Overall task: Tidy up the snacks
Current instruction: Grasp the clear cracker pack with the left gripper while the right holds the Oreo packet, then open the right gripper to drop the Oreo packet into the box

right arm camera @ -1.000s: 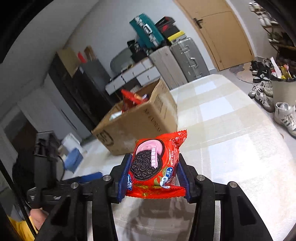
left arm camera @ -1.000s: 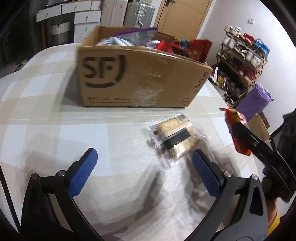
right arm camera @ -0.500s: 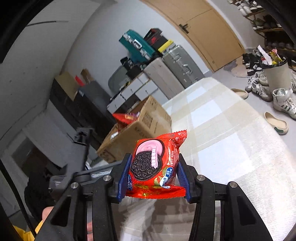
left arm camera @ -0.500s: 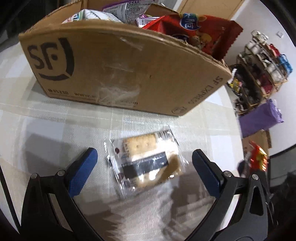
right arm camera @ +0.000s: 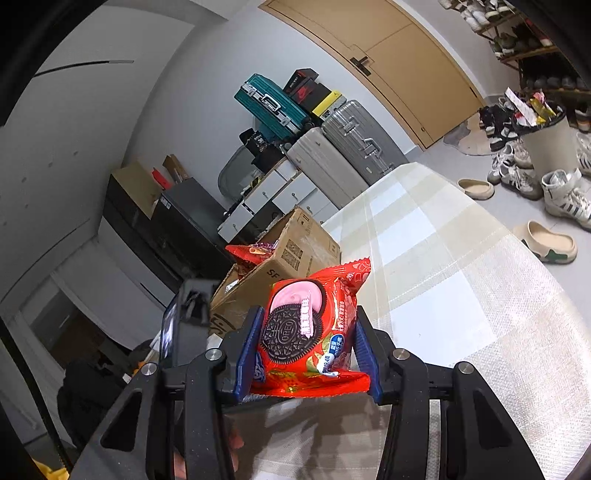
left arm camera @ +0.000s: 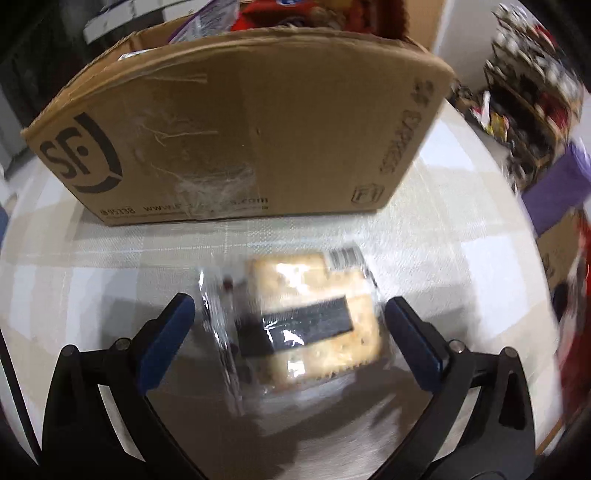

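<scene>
A clear packet of square crackers (left arm camera: 310, 317) lies on the checked tablecloth in front of a brown SF cardboard box (left arm camera: 236, 136). My left gripper (left arm camera: 288, 325) is open, its blue pads on either side of the packet, not touching it. Several snack bags show above the box rim (left arm camera: 295, 11). My right gripper (right arm camera: 306, 347) is shut on a red Oreo packet (right arm camera: 306, 328) and holds it above the table. The box (right arm camera: 280, 269) stands beyond it, to the left.
The left gripper's black body (right arm camera: 188, 325) shows in the right wrist view beside the box. The tablecloth (right arm camera: 461, 295) stretches right to the table edge. Suitcases (right arm camera: 332, 147), drawers, a bin (right arm camera: 546, 140) and shoes stand on the floor beyond.
My left gripper has moved forward and down, so the cracker packet now lies between its open fingers. My right gripper has kept its hold on the Oreo packet and tilted upward.
</scene>
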`<state>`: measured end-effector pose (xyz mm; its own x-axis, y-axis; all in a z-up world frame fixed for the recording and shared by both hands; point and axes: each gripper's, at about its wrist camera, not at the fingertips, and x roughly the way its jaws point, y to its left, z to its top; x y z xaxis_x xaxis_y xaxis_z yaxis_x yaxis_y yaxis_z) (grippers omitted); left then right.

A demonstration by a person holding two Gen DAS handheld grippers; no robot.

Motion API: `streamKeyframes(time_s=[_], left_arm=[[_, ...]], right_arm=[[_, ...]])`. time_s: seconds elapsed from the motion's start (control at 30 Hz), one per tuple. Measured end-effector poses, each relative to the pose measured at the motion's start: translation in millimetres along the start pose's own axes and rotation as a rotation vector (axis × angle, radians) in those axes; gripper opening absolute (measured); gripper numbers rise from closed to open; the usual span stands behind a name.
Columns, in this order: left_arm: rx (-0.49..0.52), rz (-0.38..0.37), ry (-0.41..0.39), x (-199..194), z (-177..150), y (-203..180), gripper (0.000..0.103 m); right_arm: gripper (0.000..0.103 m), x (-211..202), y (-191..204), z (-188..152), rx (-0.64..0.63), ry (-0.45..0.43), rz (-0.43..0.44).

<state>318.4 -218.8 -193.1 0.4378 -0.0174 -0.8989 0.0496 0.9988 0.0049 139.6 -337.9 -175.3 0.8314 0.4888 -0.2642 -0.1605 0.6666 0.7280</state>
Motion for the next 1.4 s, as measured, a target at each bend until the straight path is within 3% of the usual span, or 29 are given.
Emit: streamKeyframes(time_s=[0.13,0.3,0.53,0.6,0.73,1.0,1.07,1.4], left_arm=[[0.046,-0.031,-0.003,-7.4,0.8,1.9,0.098],[0.094,-0.057,-0.013,-16.4,5.9,0.4,0.075],[0.150,-0.066,-0.039,-11.8,19.1,-3.2,0.072],[0.169,-0.092,-0.040,-10.1,26.5,-10.3,0.063],[0.166,-0.126,-0.032,-6.6,43.2,-13.3,0.057],[0.143,-0.178,-0.048,-12.0,43.1,2.8,0.056],[0.144,-0.165,-0.070,-28.0,14.7,25.3,0.056],[0.125,-0.143,-0.197,-103.2,-21.2,38.2,0.056]], right_arm=[[0.048,0.8,-1.7,0.0,0.007,0.001,0.000],[0.048,1.8,0.0,-0.5,0.003,0.003,-0.007],[0.048,1.1,-0.4,-1.6,0.006,0.004,-0.016],[0.048,0.6,-0.5,-1.7,0.007,0.004,-0.015],[0.048,0.3,-0.8,-2.3,0.011,0.005,-0.015],[0.048,-1.2,-0.5,-3.0,0.013,0.005,-0.015],[0.048,-2.0,-0.2,-3.6,0.012,0.007,-0.011],[0.048,3.8,7.4,-3.5,-0.025,0.039,-0.024]])
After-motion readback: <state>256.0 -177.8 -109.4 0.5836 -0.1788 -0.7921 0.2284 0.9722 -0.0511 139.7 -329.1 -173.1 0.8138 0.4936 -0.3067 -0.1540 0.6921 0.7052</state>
